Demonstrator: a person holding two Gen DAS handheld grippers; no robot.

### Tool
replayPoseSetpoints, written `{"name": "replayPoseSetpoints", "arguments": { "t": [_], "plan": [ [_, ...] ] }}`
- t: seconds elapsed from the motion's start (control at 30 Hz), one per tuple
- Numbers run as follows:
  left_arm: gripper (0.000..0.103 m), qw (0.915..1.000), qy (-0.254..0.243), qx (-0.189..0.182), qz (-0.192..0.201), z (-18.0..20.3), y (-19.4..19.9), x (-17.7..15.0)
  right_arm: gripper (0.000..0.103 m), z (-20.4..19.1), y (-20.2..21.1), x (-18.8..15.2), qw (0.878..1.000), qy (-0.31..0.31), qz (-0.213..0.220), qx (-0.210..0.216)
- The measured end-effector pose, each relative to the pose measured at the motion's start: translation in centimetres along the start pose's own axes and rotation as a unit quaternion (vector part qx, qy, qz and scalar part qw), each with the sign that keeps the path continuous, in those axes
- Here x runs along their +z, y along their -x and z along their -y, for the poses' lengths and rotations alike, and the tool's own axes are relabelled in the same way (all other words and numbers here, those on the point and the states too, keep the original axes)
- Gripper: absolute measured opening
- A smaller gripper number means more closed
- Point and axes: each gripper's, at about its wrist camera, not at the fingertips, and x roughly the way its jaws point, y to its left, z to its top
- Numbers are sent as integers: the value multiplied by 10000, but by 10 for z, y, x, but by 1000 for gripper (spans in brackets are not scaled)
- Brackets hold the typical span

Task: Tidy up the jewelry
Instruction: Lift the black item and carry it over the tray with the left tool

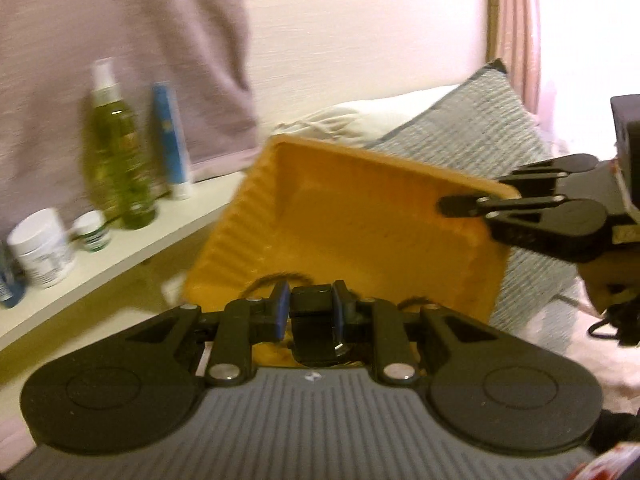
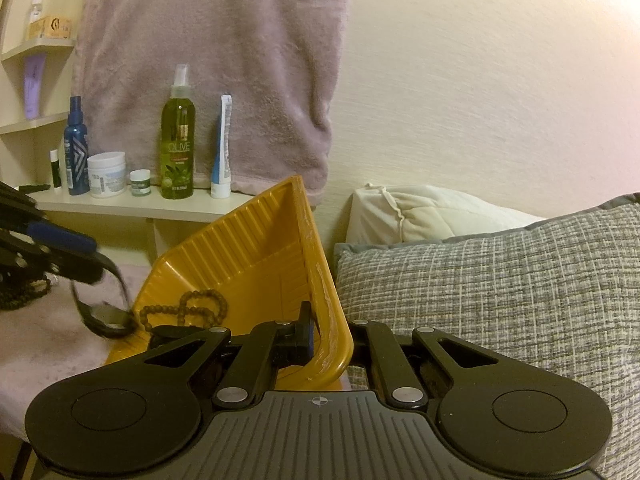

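A yellow ribbed tray (image 2: 256,248) is held tilted above the bed, one corner raised toward the shelf (image 2: 136,204); its rim is clamped by the right gripper (image 2: 320,344), whose blue-padded finger is seen inside the tray wall while the other finger lies outside it, so the jaws are closed narrowly on the rim. In the left wrist view the same gripper (image 1: 464,206) is seen pinching the tray (image 1: 360,216) at its right edge. A string of brown beads (image 2: 188,312) is seen lying in the low part of the tray. A black wristwatch (image 1: 316,328) is gripped between the blue pads (image 1: 282,312) of the left gripper (image 1: 310,314), the jaws being drawn in tight on its strap; in the right wrist view the watch (image 2: 104,316) is seen hanging at the tray's lower edge, whether touching it cannot be told. More dark beads (image 2: 24,296) are seen beneath the left gripper (image 2: 80,252), on the pinkish bedcover (image 2: 52,344). A grey woven cushion (image 2: 500,280) lies just beside the tray; a green spray bottle (image 2: 178,140) and white jars (image 2: 106,174) stand on the shelf before a hanging towel (image 2: 216,60).
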Motion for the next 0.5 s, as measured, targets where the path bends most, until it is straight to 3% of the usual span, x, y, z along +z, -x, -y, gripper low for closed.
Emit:
{"name": "replayPoseSetpoints", "arguments": {
  "t": [0.5],
  "plan": [
    [20, 9990, -75, -410, -138, 35, -32, -2, 7, 0, 1, 0, 10000, -51, 7, 12]
  ]
}}
